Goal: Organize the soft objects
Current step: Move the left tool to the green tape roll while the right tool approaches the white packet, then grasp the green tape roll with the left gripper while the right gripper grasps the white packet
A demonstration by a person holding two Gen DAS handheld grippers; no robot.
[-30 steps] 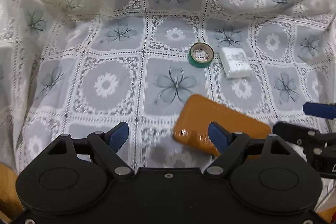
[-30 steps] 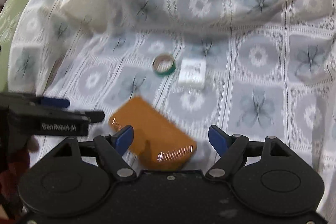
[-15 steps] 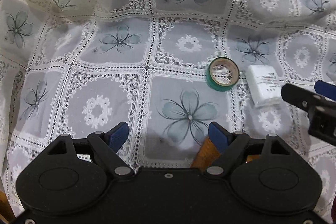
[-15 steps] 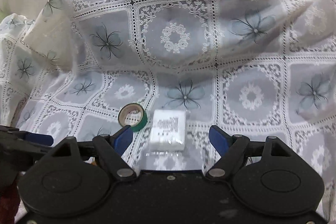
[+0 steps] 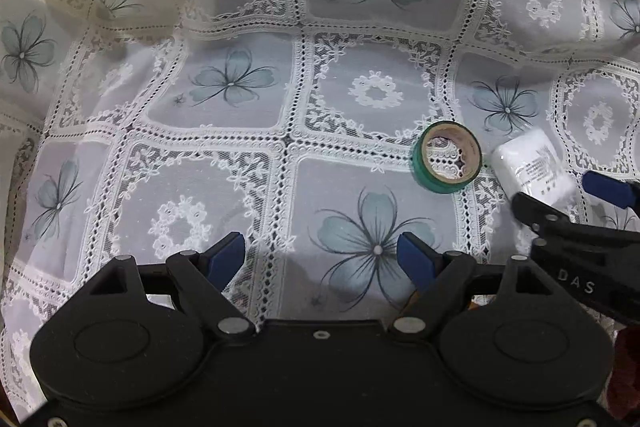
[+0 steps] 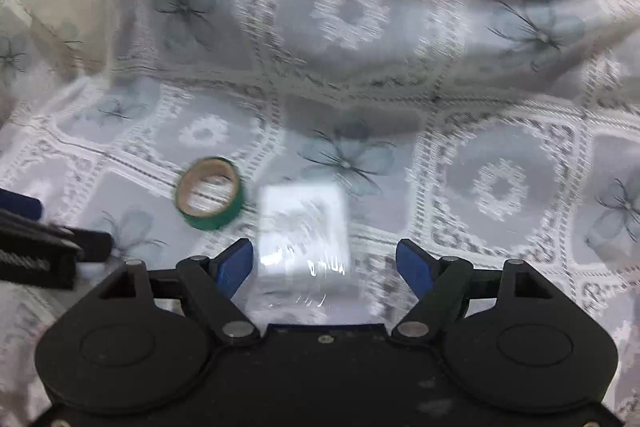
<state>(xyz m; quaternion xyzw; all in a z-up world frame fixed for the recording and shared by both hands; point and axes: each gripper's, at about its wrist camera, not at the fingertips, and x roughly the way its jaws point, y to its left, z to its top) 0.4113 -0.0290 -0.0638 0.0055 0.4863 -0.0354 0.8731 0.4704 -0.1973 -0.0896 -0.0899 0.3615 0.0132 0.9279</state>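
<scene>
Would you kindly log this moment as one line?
right gripper: jaws open, closing in, astride white packet | left gripper: jaws open, empty | green tape roll: on cloth

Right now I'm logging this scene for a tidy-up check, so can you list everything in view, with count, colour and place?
tape roll: one, green with a tan core, lying flat on the cloth, just left of the white packet.
white packet: one, white in clear wrap with printed text, on the cloth in front of the right claw.
lace cloth: one, white-grey with blue-grey flowers, covering the whole surface and bunched up at the back.
orange object: a sliver only, behind the left claw's finger; what it is cannot be told.
left claw: one, black with blue pads, open, nothing between them.
right claw: one, black with blue pads, open, packet ahead, untouched.
</scene>
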